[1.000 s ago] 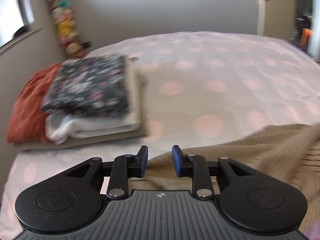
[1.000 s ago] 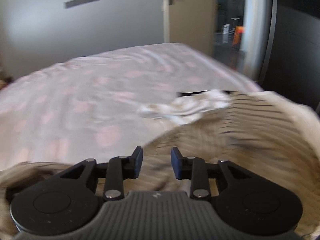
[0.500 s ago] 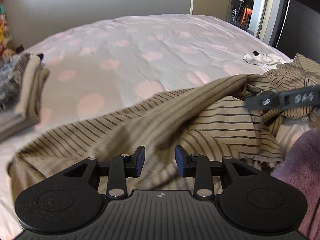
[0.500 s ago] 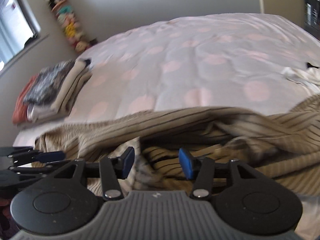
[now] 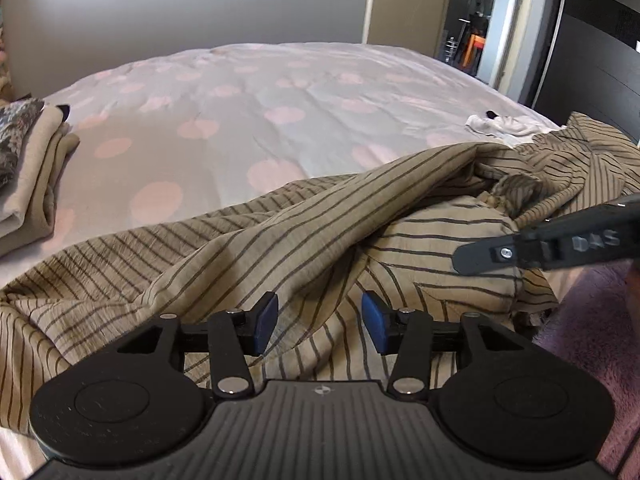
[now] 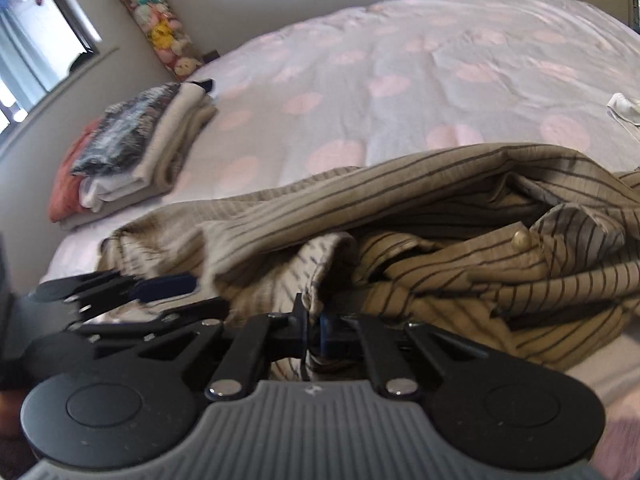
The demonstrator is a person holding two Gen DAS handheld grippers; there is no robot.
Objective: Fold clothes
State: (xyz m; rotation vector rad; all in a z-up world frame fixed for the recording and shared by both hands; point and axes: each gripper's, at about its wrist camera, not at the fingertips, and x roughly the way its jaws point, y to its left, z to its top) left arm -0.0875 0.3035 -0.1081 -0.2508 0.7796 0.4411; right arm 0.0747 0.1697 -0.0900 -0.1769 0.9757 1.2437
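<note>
A crumpled tan shirt with dark stripes (image 5: pixel 304 232) lies along the near edge of the bed; it also shows in the right wrist view (image 6: pixel 460 216). My left gripper (image 5: pixel 318 322) is open just above the shirt, with cloth under its blue pads. My right gripper (image 6: pixel 314 330) is shut on a fold of the striped shirt's edge. The right gripper shows as a black bar (image 5: pixel 552 242) at the right of the left wrist view. The left gripper shows at the left of the right wrist view (image 6: pixel 132 290).
A stack of folded clothes (image 6: pixel 132 144) sits at the left side of the bed (image 5: pixel 280 92), which has a polka-dot cover. A small white garment (image 5: pixel 500 125) lies at the far right. A purple fuzzy fabric (image 5: pixel 588 344) is near right. A door stands behind.
My right gripper has closed on the shirt's edge; it was open half a second ago. My left gripper has opened wider and swung slightly right over the shirt.
</note>
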